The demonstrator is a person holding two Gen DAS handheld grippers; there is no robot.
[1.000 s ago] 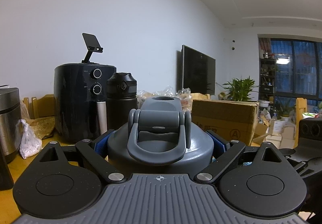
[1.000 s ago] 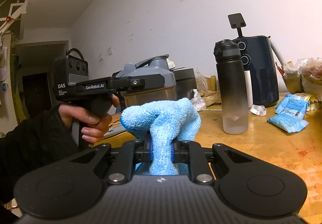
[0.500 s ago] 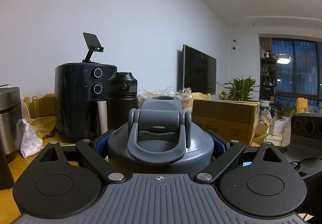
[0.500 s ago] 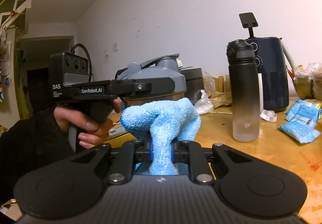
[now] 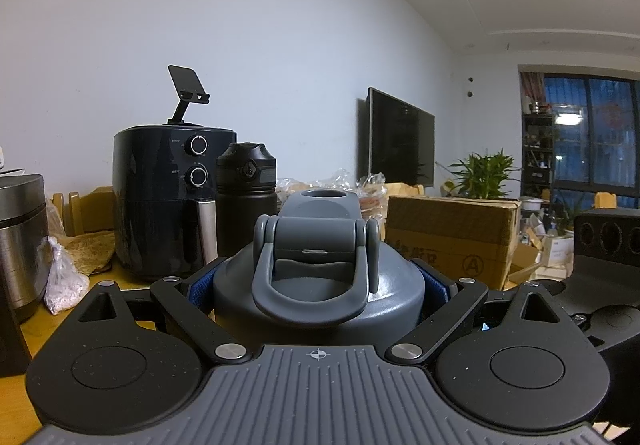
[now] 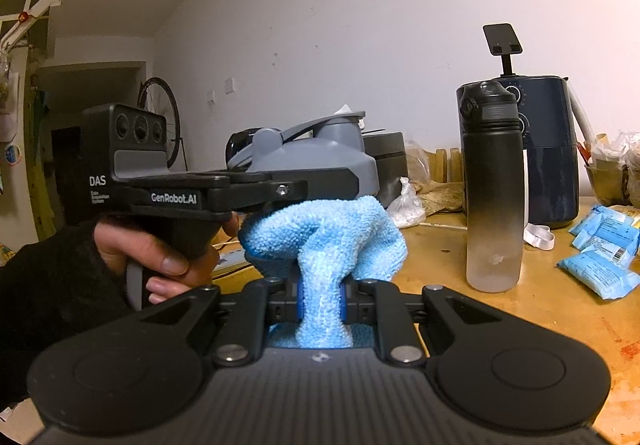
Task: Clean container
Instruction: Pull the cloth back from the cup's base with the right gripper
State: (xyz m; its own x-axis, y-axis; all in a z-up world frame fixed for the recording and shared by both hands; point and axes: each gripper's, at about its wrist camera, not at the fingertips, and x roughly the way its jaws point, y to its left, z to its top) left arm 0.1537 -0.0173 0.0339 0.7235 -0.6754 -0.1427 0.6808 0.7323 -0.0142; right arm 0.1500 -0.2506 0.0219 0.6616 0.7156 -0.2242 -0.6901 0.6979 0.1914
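Note:
A container with a grey flip lid (image 5: 316, 269) and loop handle fills the left wrist view. My left gripper (image 5: 318, 287) is shut on it, its blue pads (image 5: 200, 285) pressed to either side of the lid's base. From the right wrist view, a hand (image 6: 160, 257) holds that left gripper (image 6: 352, 181) level, with the grey lid (image 6: 320, 157) above its fingers. My right gripper (image 6: 320, 297) is shut on a light blue microfibre cloth (image 6: 324, 237). The bunched cloth sits just under the left gripper's fingers and hides the container's body.
On the wooden table (image 6: 520, 321) stand a black water bottle (image 6: 494, 197) and a dark air fryer (image 5: 160, 205). Blue packets (image 6: 600, 249) lie at the right. A cardboard box (image 5: 452, 241), a steel pot (image 5: 20, 237) and a white bag (image 5: 60, 281) are nearby.
My right gripper has drifted closer to the held container with the cloth still in it; the bottle and fryer slide right in its view. The left gripper has stayed still.

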